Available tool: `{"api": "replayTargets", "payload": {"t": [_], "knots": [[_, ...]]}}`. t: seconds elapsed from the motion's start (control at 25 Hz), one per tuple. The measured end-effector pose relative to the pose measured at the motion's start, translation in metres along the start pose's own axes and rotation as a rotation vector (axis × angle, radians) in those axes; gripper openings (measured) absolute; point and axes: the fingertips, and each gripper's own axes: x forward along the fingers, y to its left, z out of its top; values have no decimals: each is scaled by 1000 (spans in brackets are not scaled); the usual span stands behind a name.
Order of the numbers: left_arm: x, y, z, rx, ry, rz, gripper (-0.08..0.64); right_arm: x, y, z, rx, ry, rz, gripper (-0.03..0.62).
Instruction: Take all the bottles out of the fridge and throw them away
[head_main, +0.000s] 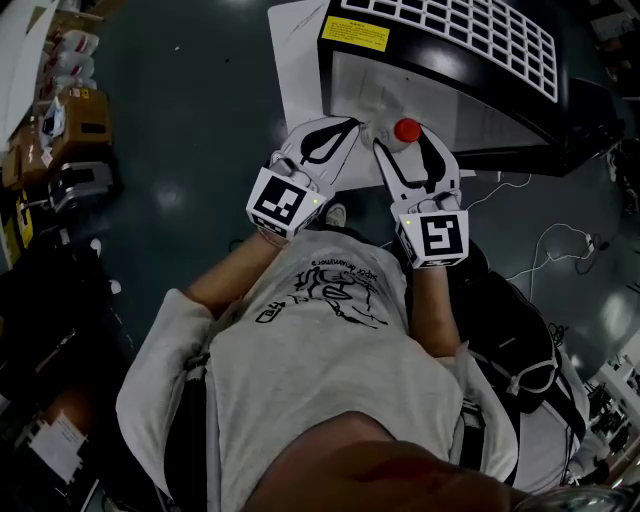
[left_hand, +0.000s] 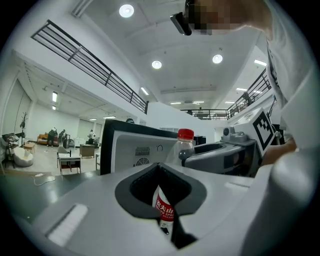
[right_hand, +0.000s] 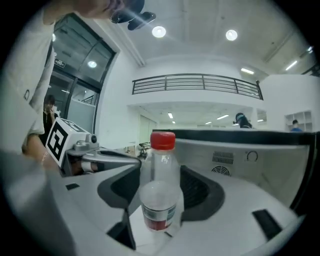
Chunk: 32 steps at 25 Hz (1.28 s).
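A clear plastic bottle with a red cap stands upright between the jaws of my right gripper, which is shut on it. In the right gripper view the bottle fills the middle, its red-and-white label low on the body. My left gripper is just left of it, its jaws closed together and holding nothing. In the left gripper view the bottle rises behind my shut left gripper. The black fridge stands right in front of both grippers.
The fridge rests on a white sheet on the dark floor. Boxes and clutter lie at the far left. White cables run over the floor at the right. A black bag sits beside the person's right arm.
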Motion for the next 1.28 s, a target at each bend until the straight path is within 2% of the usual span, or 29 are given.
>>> {"api": "replayTargets", "payload": {"t": [0.68, 1.28], "knots": [[-55, 27, -1, 15, -3, 186, 9, 18, 52, 14, -35, -21, 190, 262], [-151, 74, -6, 8, -11, 319, 9, 61, 151, 32, -74, -35, 344, 262]]}}
